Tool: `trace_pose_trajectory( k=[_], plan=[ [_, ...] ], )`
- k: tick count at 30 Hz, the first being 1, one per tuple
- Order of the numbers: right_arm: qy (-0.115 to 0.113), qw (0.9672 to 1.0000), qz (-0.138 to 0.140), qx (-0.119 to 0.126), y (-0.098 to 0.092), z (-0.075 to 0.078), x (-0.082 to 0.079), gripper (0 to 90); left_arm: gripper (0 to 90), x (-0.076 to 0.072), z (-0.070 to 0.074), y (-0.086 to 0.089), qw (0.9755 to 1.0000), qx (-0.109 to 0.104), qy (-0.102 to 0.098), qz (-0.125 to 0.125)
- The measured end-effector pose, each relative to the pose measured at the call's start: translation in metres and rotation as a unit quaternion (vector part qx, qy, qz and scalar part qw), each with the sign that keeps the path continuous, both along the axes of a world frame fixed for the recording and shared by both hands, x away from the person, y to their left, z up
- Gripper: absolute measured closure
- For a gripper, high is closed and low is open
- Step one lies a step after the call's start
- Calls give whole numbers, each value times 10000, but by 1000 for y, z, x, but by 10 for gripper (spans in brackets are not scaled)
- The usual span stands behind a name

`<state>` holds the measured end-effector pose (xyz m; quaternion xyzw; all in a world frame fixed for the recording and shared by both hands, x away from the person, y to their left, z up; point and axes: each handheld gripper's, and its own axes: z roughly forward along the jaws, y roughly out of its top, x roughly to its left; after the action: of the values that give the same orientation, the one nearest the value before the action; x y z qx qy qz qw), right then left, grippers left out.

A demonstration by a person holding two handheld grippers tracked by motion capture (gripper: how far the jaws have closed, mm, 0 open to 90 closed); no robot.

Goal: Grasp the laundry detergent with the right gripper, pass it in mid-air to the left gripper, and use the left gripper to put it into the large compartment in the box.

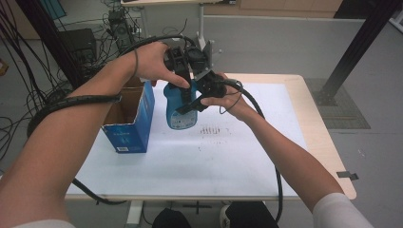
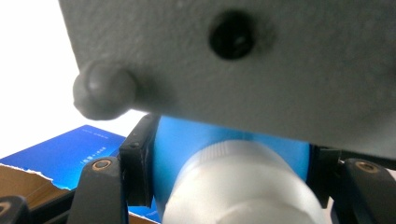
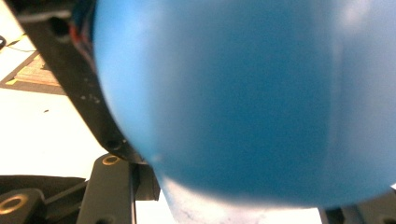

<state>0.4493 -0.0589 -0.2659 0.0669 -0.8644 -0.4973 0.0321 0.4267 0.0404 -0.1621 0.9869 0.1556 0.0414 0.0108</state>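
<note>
Table point(image 1: 285, 156) with white top, mostly bare. Blue box point(image 1: 129, 118) stood open near the table's left edge, top flap torn, cardboard inside showing. Blue bottle point(image 1: 179, 110) was just right of the box, upright, base seemingly on or barely above the table, apart from the box by a narrow gap. Both hands met over the bottle's top.

Left gripper point(image 1: 183, 66) came down from above; the left gripper view showed its jaws pinching the bottle's blue shoulder either side, pale cap point(image 2: 238, 186) between them. Right gripper point(image 1: 197, 102) lay against the bottle's right side; the right gripper view was too close and blurred, one jaw against the blue wall, so whether it clamped I couldn't tell. Grey plate point(image 2: 233, 60) of the right gripper sat right above the cap.

Judged progress: bottle looked already out of the box and gripped; cap still on, so any opening or setting down was left to do.

Room: wide open table right of and in front of the bottle. Tight on the left, the box wall close. Cables point(image 1: 266, 137) trailed across the near side.
</note>
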Motion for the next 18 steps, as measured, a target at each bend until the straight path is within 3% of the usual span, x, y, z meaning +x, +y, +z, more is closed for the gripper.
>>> trace_pose_trajectory(
  k=[18],
  plan=[
    [-1, 10000, 4, 24, -1, 0, 0, 423, 371, -1, 0, -1, 10000, -15, -30, 23]
  ],
)
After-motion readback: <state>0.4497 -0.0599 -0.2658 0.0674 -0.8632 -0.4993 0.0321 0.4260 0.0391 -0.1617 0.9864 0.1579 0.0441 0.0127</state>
